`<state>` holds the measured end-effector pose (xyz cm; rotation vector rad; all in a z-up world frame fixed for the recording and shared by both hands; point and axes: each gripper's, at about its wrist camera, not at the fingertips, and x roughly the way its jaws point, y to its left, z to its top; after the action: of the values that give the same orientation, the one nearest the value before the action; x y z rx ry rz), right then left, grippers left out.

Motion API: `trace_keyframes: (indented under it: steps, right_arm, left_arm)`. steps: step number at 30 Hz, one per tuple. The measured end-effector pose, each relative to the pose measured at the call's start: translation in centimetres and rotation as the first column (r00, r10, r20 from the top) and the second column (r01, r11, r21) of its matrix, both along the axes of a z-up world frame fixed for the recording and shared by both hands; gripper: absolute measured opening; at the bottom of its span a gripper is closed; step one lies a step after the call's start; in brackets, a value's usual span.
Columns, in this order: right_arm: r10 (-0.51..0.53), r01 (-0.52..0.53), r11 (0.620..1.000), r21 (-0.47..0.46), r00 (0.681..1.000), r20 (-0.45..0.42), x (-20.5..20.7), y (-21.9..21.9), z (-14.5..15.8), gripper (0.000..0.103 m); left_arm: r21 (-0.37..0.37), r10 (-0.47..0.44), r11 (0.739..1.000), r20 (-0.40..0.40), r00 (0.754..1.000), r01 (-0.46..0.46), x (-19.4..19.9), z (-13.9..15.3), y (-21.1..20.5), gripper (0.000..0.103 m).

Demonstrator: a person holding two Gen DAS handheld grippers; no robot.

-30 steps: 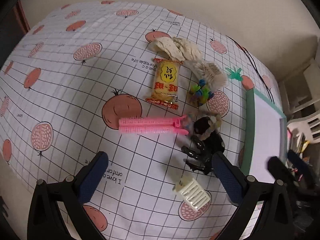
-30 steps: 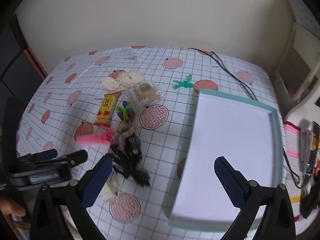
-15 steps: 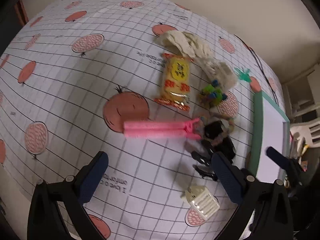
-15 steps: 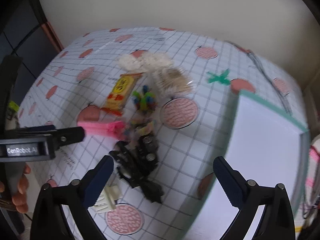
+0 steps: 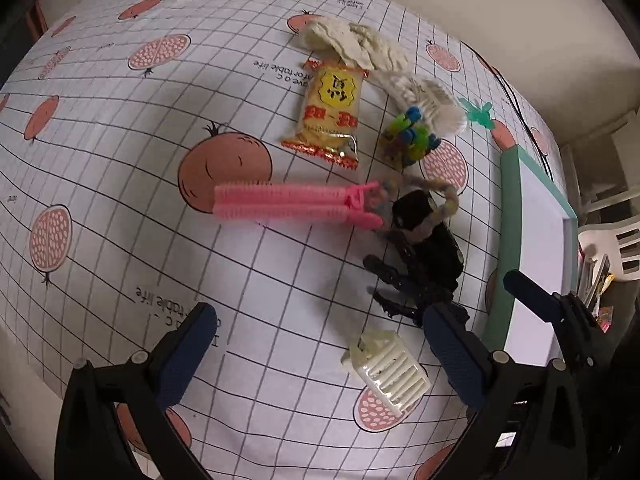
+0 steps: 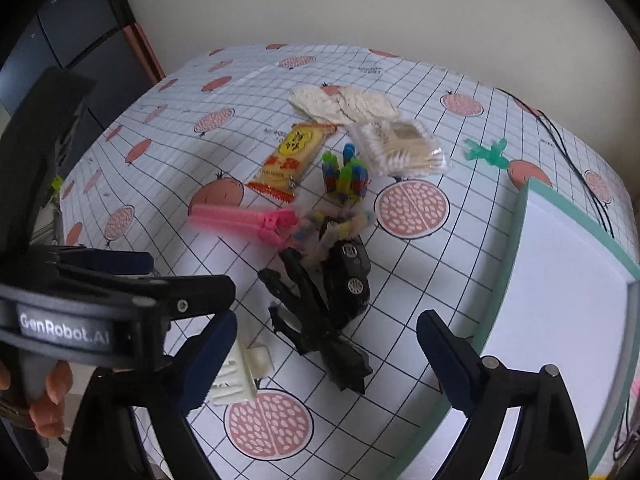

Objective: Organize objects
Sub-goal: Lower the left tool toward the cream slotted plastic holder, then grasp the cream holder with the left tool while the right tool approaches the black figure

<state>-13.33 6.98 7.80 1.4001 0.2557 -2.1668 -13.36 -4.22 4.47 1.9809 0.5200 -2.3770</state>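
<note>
My right gripper (image 6: 326,326) hovers over a black claw clip (image 6: 316,320). Its jaws are closing with the clip between them, and the pads stay clear of it. A black toy car (image 6: 348,272) lies against the clip, with a pastel hair tie (image 6: 340,224) on top. My left gripper (image 5: 318,316) is open and empty above bare cloth, below a pink hair clip (image 5: 296,204). A cream claw clip (image 5: 388,364) lies by its right finger. Further back lie a yellow snack packet (image 5: 332,112), coloured pegs (image 5: 412,136), a bag of cotton swabs (image 6: 400,148) and cotton pads (image 6: 340,104).
A green-rimmed tray (image 6: 532,208) with a white floor stands at the right. A small green figure (image 6: 486,152) and a black cable (image 6: 560,140) lie behind it. A hand (image 6: 48,400) holds the left gripper's body (image 6: 120,280) at the left. The tablecloth's near edge is just below the grippers.
My right gripper has sunk and rolled, now framing the black claw clip instead of the tray, with its jaws slightly narrower. The left gripper has dropped a little closer to the cloth.
</note>
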Motion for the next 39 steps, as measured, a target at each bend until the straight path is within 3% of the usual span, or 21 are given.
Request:
trace_keyframes:
  steps: [5,12,17,22,26,31,39]
  right_arm:
    - [-0.014,0.014,1.0,-0.01,0.999,0.036,-0.4,1.0,-0.3,0.088]
    - [-0.104,0.108,0.992,0.063,0.993,-0.059,-0.7,2.4,0.7,0.086]
    - [-0.13,0.134,0.987,0.086,0.99,-0.048,-1.4,3.3,0.5,0.086]
    - [-0.223,0.229,0.969,0.088,0.972,-0.078,-2.2,5.5,1.0,0.086]
    - [-0.276,0.281,0.958,0.055,0.957,-0.094,-2.7,6.5,1.6,0.086]
    - [-0.256,0.259,0.965,0.032,0.963,-0.087,-2.9,6.1,1.6,0.086]
    - [-0.163,0.164,0.986,0.011,0.985,-0.054,-1.9,4.0,0.8,0.086]
  left_arm:
    - [0.012,-0.004,1.0,0.027,1.0,0.003,0.1,-0.6,0.5,0.102]
    - [0.038,0.007,0.999,0.026,1.0,-0.008,0.1,-0.3,0.8,0.102]
    - [0.035,0.009,0.999,0.032,0.999,-0.01,0.1,-0.4,0.8,0.102]
    - [0.034,-0.035,0.999,0.05,0.998,0.033,0.4,-0.9,1.7,0.101]
    - [0.026,-0.129,0.992,0.076,0.989,0.127,0.5,-1.6,4.2,0.091]
    - [-0.021,-0.21,0.977,0.107,0.972,0.213,0.8,-2.6,6.4,0.072]
    - [-0.142,-0.229,0.959,0.115,0.967,0.244,0.2,-2.9,5.9,0.069]
